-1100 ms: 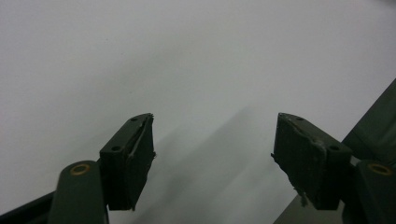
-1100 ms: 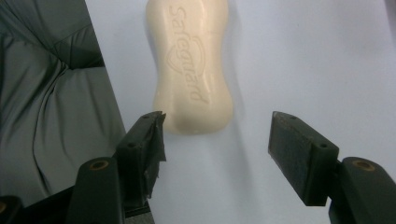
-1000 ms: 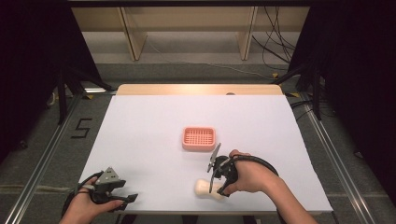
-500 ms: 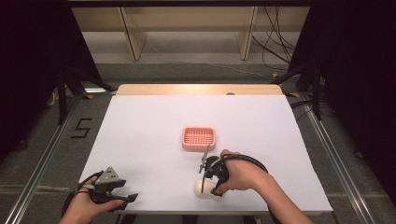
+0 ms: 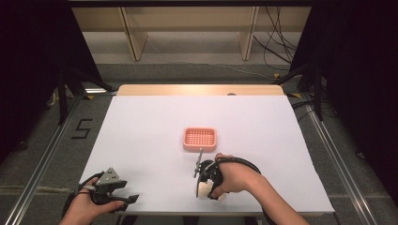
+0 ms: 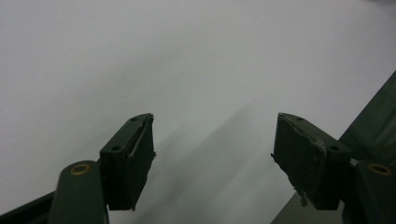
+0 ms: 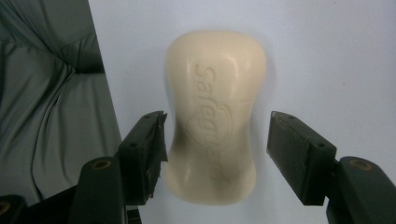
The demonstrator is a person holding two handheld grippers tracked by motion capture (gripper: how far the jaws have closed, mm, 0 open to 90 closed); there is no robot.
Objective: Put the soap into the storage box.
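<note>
Fingers (image 7: 299, 154) of the right gripper (image 7: 217, 154) stand wide apart, one on each side of the soap bar (image 7: 215, 121), with a narrow gap at the left pad and a wider gap at the right pad; nothing is clamped. Compared with one second ago, the right gripper (image 5: 206, 180) has moved toward the near edge of the bench (image 5: 141, 136) and now sits directly over the soap bar (image 5: 204, 191), which has not shifted. Left gripper (image 5: 112, 190) remains at the near left corner, unchanged; its fingers (image 6: 128, 158) are spread wide over bare bench surface.

Soap bar: cream, smooth, waisted oval with rounded ends and embossed lettering on the top face, lying flat near the front edge. Soap dish (image 5: 200, 138): pink, rectangular with rounded corners, gridded floor, just beyond the right gripper. Bench surface is matte white with a wooden strip along the far edge. Finger pads are black and worn at the edges.
</note>
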